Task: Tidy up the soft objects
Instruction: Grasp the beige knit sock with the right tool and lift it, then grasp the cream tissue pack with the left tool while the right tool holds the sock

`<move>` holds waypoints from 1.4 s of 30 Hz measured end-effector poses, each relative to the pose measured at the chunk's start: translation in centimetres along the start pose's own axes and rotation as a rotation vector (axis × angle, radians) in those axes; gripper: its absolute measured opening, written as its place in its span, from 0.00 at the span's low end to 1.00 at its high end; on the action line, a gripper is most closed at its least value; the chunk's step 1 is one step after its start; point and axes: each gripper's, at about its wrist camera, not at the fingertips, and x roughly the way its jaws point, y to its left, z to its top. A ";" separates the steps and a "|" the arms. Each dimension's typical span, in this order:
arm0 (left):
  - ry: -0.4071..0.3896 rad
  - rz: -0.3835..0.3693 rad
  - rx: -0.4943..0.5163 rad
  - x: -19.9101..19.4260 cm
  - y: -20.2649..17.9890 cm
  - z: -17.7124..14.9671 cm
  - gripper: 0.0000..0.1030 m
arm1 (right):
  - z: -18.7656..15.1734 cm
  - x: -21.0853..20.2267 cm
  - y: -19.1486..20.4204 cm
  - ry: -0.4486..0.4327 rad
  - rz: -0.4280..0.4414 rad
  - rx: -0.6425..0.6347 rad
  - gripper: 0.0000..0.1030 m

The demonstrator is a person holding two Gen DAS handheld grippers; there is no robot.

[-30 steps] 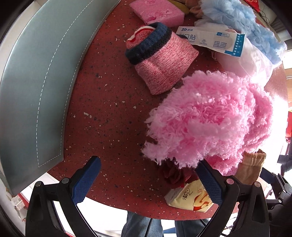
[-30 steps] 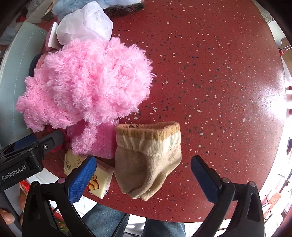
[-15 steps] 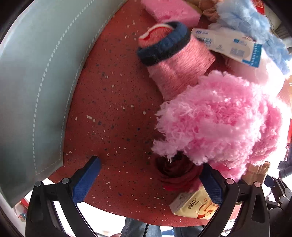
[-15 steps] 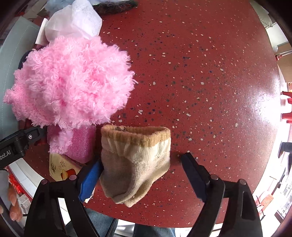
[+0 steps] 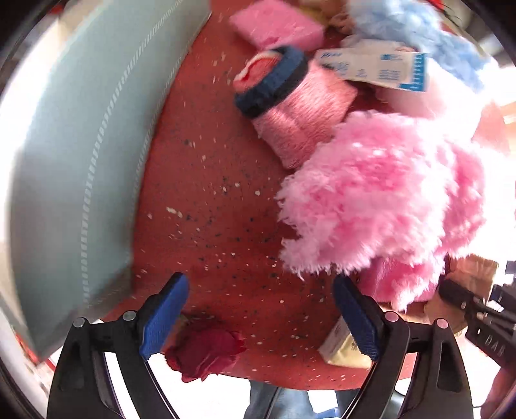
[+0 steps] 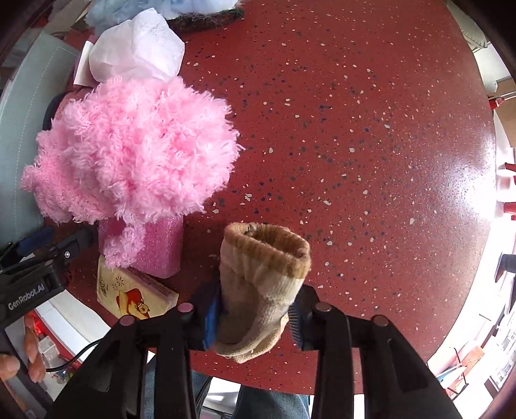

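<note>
Near the front edge of the red speckled table (image 6: 371, 135), the right gripper (image 6: 254, 317) is clamped on a beige sock (image 6: 258, 290); both blue pads (image 6: 211, 317) press into the sock's lower half, and its ribbed tan cuff stands open and upright beyond the fingertips. The right tool points forward and downward across the table, its black frame filling the lower part of its own view.

Beside the sock, toward the table's left side, a fluffy pink item (image 6: 135, 148) lies partly over a glittery pink block (image 6: 158, 248), which touches a yellow tissue pack (image 6: 135, 296) at the front edge. A white tissue bundle (image 6: 135, 48) lies behind the fluffy item.

The left gripper (image 5: 261, 319) is spread wide with nothing between its blue pads (image 5: 164, 316); it hangs above the front-left edge, tilted down toward the surface. A dark red crumpled cloth (image 5: 206, 351) lies at the table's edge just beside the left pad; contact cannot be judged through the motion blur. Farther back lie a pink knitted piece with a navy cuff (image 5: 290, 106), a pink sponge (image 5: 277, 25), a white and blue packet (image 5: 374, 66) and a light blue fluffy item (image 5: 416, 35). A pale grey stitched panel (image 5: 74, 161) borders the table's left edge.
</note>
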 end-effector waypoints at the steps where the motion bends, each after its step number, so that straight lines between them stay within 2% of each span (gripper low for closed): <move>1: -0.024 0.011 0.029 -0.6 -0.1 -0.2 0.89 | -0.5 -0.3 -0.7 -0.001 -0.001 0.009 0.64; 2: -0.048 0.022 0.055 -1.2 -0.3 -0.6 0.90 | -0.5 -0.4 -1.0 -0.006 0.004 0.007 0.75; 6: -0.044 0.028 0.114 -1.6 -1.5 -1.0 0.90 | -2.1 -0.6 -1.1 -0.022 0.011 -0.040 0.75; 10: -0.063 -0.012 0.094 -2.5 -2.6 -0.1 0.90 | -3.3 0.0 -1.1 -0.003 0.006 -0.035 0.75; 13: -0.054 -0.001 0.091 -3.1 -3.8 0.5 0.90 | -3.6 0.2 -1.5 -0.011 0.000 -0.027 0.75; 15: -0.045 -0.003 0.094 -2.9 -3.7 0.7 0.90 | -3.7 0.4 -1.5 -0.014 -0.006 -0.032 0.68; 17: -0.044 -0.010 0.101 -2.8 -3.3 -0.5 0.90 | -3.6 1.2 0.3 -0.038 -0.036 -0.054 0.60; 19: -0.039 -0.018 0.108 -3.3 -3.4 -1.2 0.90 | -3.1 1.4 1.5 -0.060 -0.047 -0.062 0.41; 20: -0.036 -0.031 0.117 -3.4 -3.8 -1.7 0.90 | -3.3 1.0 1.6 -0.076 -0.051 -0.072 0.26; 21: -0.037 -0.039 0.131 -3.7 -4.2 -2.0 0.90 | -3.4 0.9 1.6 -0.084 -0.045 -0.081 0.24; 23: -0.052 -0.054 0.200 -4.8 -5.6 -3.0 0.90 | -3.4 1.0 1.2 -0.080 -0.015 -0.074 0.23; 27: -0.082 -0.025 0.384 -6.5 -10.3 -5.7 0.90 | -3.4 0.0 -0.6 -0.107 0.027 -0.046 0.23; 30: -0.057 -0.012 0.457 -6.1 -13.4 -6.9 0.90 | -5.0 -0.8 -2.6 -0.118 0.044 -0.032 0.23; 32: -0.042 0.003 0.470 -6.4 -16.4 -7.6 0.90 | -5.9 -1.1 -3.7 -0.115 0.048 -0.019 0.23; 35: -0.045 -0.015 0.465 -7.0 -19.0 -7.2 0.90 | -7.3 -0.6 -5.2 -0.101 0.059 0.011 0.23; 37: -0.043 -0.017 0.464 -7.2 -20.4 -6.8 0.97 | -8.3 -0.1 -6.2 -0.088 0.068 0.030 0.23; 39: -0.011 0.001 0.471 -7.2 -22.3 -6.2 0.97 | -9.0 -0.5 -7.5 -0.084 0.067 0.038 0.23; 42: 0.014 -0.069 0.406 -7.6 -23.7 -6.1 0.97 | -9.5 -0.2 -7.6 -0.087 0.067 0.040 0.23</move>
